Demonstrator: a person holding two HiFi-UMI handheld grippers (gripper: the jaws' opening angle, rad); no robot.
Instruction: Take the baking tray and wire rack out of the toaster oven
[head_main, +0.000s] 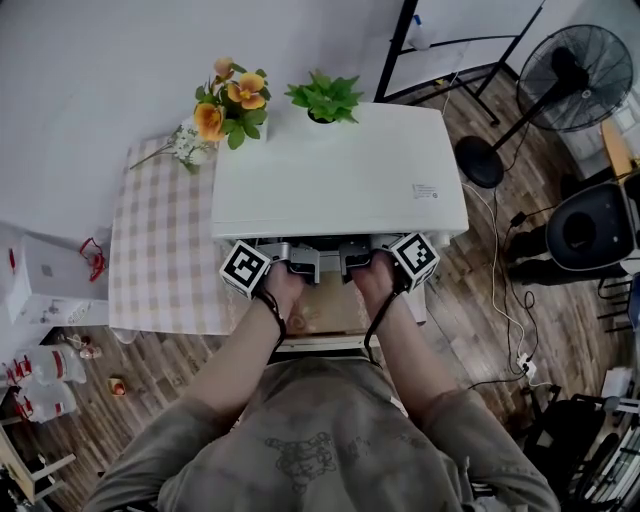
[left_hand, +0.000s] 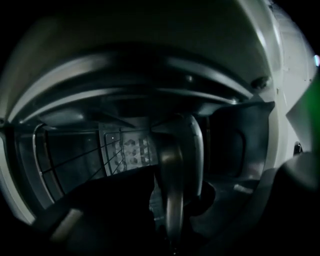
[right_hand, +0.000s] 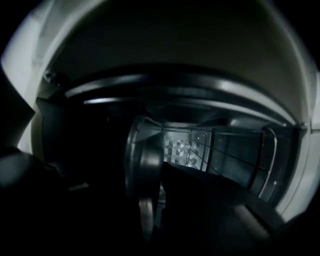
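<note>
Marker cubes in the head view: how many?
2. One marker cube is at the front left of the toaster oven; the other is at its front right. Both show fully, and no others are visible.

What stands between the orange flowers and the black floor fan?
A green potted plant, by the toaster oven's far edge, then a black metal frame. Only the head view shows this stretch.

My T-shirt (head_main: 322, 430) is grey-olive and short-sleeved, with a faint dark print on the chest. Black cords (head_main: 273, 308) loop my wrists. The marker cubes (head_main: 245, 268) carry black-and-white squares.
</note>
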